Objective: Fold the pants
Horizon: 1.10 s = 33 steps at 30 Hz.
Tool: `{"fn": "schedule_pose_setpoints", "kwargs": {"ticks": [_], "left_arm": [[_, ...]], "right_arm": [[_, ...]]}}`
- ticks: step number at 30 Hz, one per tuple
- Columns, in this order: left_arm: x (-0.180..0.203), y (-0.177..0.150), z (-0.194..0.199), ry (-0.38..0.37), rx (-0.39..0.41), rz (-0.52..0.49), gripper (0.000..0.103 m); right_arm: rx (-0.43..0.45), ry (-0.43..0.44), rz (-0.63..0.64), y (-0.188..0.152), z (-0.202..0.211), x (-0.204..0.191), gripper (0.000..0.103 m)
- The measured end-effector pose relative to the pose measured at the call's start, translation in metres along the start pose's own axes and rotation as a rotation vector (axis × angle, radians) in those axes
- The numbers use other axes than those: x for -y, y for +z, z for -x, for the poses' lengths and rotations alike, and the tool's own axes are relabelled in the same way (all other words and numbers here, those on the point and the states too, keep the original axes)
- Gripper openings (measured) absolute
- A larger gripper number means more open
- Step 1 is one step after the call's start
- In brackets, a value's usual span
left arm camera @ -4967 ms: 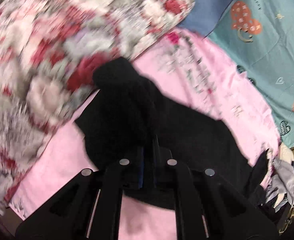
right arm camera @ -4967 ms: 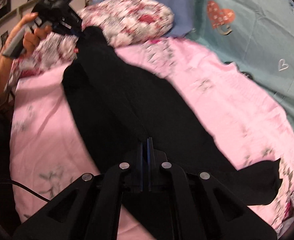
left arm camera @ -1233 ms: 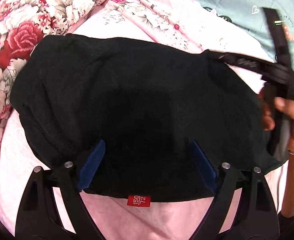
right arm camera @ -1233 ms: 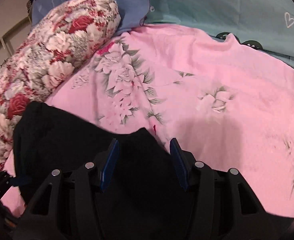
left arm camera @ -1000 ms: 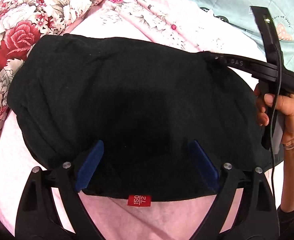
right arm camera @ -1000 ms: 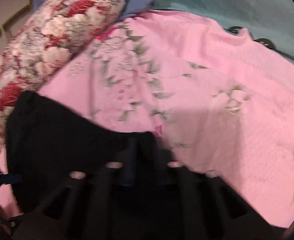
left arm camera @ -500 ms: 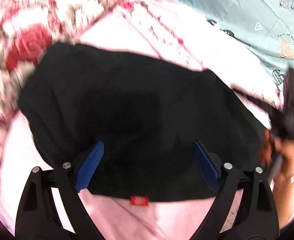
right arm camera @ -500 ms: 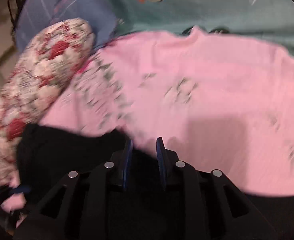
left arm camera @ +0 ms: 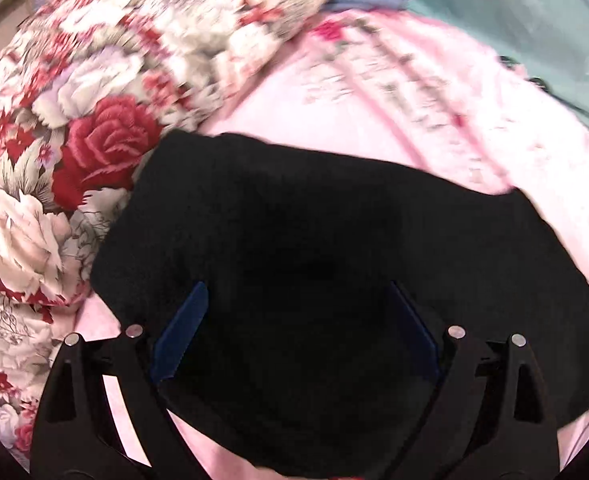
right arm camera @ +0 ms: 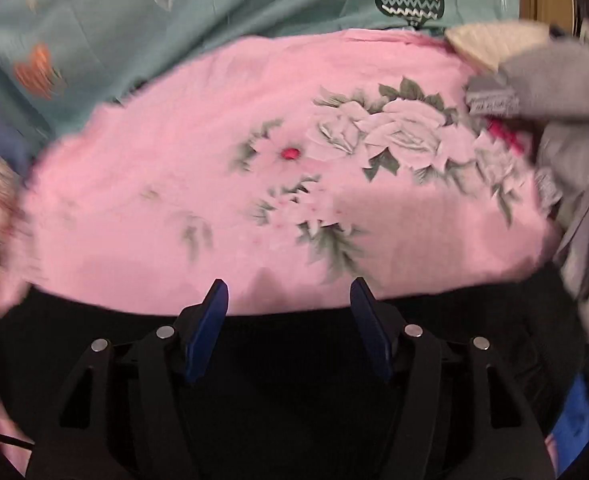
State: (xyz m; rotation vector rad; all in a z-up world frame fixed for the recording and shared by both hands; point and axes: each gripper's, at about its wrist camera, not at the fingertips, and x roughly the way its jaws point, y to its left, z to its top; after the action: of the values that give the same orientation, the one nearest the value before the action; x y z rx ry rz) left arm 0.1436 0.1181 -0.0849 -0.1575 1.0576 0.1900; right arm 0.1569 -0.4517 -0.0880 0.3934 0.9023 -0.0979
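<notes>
The right gripper [right arm camera: 288,330] was opening, nothing between its jaws; the left gripper [left arm camera: 294,334] hung spread above the black pants [left arm camera: 334,240], folded on the pink bed sheet [right arm camera: 214,160]. Judged: releasing done; tidying or another fold next.

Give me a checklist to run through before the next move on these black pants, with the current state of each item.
1. Left gripper open and free of cloth: ok, fingers spread wide above the pants.
2. Right gripper released: ok, jaws opening, nothing pinched between them.
3. Pants lying in a compact fold on the pink sheet: ok.
4. Fold edges even: cannot tell, cloth too dark.
5. Pants clear of the floral pillow: not ok, their corner meets it.
6. Grey clothes apart from the pants: cannot tell.
</notes>
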Motion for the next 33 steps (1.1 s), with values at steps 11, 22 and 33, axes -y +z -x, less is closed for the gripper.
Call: {"fn": "schedule_pose_setpoints", "kwargs": {"ticks": [11, 22, 33], "left_arm": [[0.005, -0.024, -0.016, 0.07, -0.022, -0.032, 0.091], [0.007, -0.035, -0.004, 0.076, -0.012, -0.066, 0.093], [0.05, -0.077, 0.008, -0.071, -0.084, -0.222, 0.095]], "right_arm": [[-0.015, 0.052, -0.176, 0.004, 0.017, 0.118, 0.042], [-0.036, -0.075, 0.013, -0.044, 0.05, 0.101, 0.046], [-0.083, 0.138, -0.081, -0.086, 0.071, 0.088, 0.079]]}}
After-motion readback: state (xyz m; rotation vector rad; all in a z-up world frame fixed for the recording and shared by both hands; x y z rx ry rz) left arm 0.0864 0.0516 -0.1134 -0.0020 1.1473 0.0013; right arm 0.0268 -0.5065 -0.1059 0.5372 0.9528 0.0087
